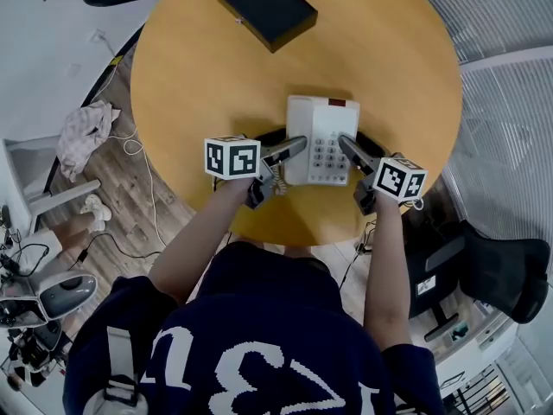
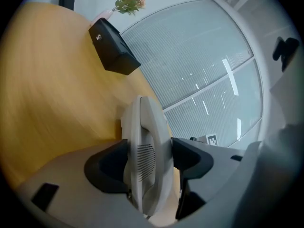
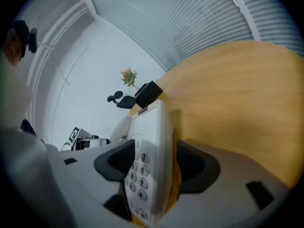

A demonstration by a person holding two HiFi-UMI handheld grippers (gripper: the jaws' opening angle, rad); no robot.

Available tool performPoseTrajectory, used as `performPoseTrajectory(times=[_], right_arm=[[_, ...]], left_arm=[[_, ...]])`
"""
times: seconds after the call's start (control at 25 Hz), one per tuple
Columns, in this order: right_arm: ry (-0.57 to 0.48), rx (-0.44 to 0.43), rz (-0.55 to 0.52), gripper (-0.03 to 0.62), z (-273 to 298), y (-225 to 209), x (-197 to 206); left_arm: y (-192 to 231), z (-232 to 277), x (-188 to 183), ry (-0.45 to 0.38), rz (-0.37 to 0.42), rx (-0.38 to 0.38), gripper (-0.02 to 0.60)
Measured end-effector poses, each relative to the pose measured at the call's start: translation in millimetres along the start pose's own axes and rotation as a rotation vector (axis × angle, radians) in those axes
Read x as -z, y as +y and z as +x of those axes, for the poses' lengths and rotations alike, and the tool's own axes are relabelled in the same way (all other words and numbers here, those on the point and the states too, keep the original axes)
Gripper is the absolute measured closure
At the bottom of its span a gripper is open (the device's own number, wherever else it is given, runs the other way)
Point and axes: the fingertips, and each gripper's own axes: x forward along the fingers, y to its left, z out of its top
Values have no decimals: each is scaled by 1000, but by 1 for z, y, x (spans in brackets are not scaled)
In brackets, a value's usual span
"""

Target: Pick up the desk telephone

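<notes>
Left tool [image 1: 289, 145] and right tool [image 1: 350, 148] slant down, agape, astride telephone [image 1: 321, 132].

A round wooden table [image 1: 199, 67] with a warm yellow top stands on a grey-brown plank floor [image 1: 130, 199]. A black box [image 1: 264, 7] lies near the table's far edge. On the floor to the left lie a crumpled cloth [image 1: 85, 132] and a white cable [image 1: 131, 145], next to some pale furniture [image 1: 39, 199]. To the right stands a black office chair [image 1: 497, 275]. Tall windows covered by closed grey blinds [image 2: 199, 56] curve behind the table and glow pale and bright. A white wall [image 3: 90, 56] meets them. A small bunch of flowers [image 3: 127, 76] shows beyond the box, near another dark chair [image 3: 118, 99].
</notes>
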Motion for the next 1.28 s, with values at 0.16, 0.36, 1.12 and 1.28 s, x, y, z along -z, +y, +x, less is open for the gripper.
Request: performPoseTrajectory(times=[0.16,0.36,1.12,1.28], right_arm=[[38,-57,67,344,8,-1,7],[44,-70,139,345,11,-2,6],[-138,-168,-147,365,-35,95,-69],[-223,-189,-260,365,-59,131,-102]], left_arm=[[1,2,0,41,-20,33,287],[1,3,0,58,-25,59,282],[-82,-62,-58,-136,241,93,295],[-121,-82,-80,-223,339,128,295]])
